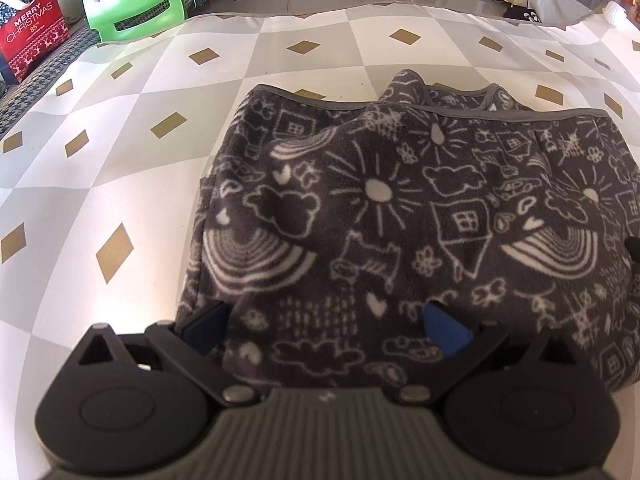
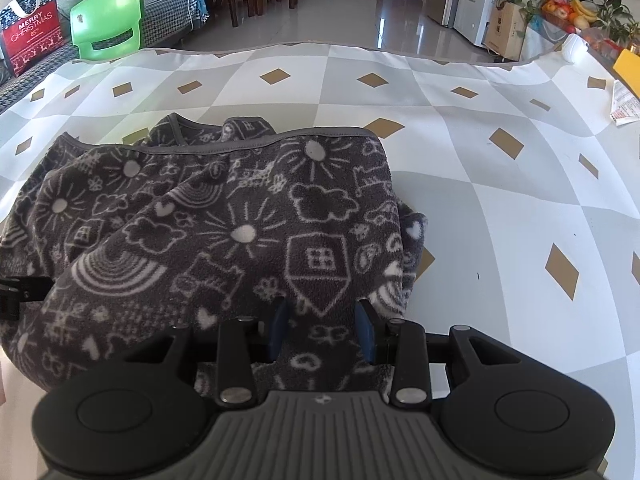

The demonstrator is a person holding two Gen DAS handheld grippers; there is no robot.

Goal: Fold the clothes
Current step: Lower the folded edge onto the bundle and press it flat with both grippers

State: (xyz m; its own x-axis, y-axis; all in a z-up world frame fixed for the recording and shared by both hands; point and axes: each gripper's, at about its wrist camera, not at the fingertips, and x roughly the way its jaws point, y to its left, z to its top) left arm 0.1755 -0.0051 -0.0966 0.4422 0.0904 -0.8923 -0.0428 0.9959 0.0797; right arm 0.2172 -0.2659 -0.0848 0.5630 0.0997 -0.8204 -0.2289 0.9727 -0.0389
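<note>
A dark grey fleece garment [image 1: 400,208] with white doodles of suns, clouds and houses lies folded over on the checkered tablecloth [image 1: 120,120]. Its grey-trimmed edge faces the far side. My left gripper [image 1: 326,324] stands at the garment's near left corner. Its jaws are wide apart and the fleece lies loosely between them, unpinched. In the right wrist view the garment [image 2: 224,220] fills the left half. My right gripper [image 2: 322,328] is shut on a bunched fold at its near right corner, blue pads [image 2: 280,320] pressing the fleece from both sides.
The tablecloth [image 2: 500,200] stretches bare to the right and beyond the garment. A green plastic chair [image 2: 108,20] and a red Christmas bag [image 1: 32,36] stand past the far left edge. A paper slip [image 2: 622,104] and a yellow item [image 2: 628,66] lie at the right edge.
</note>
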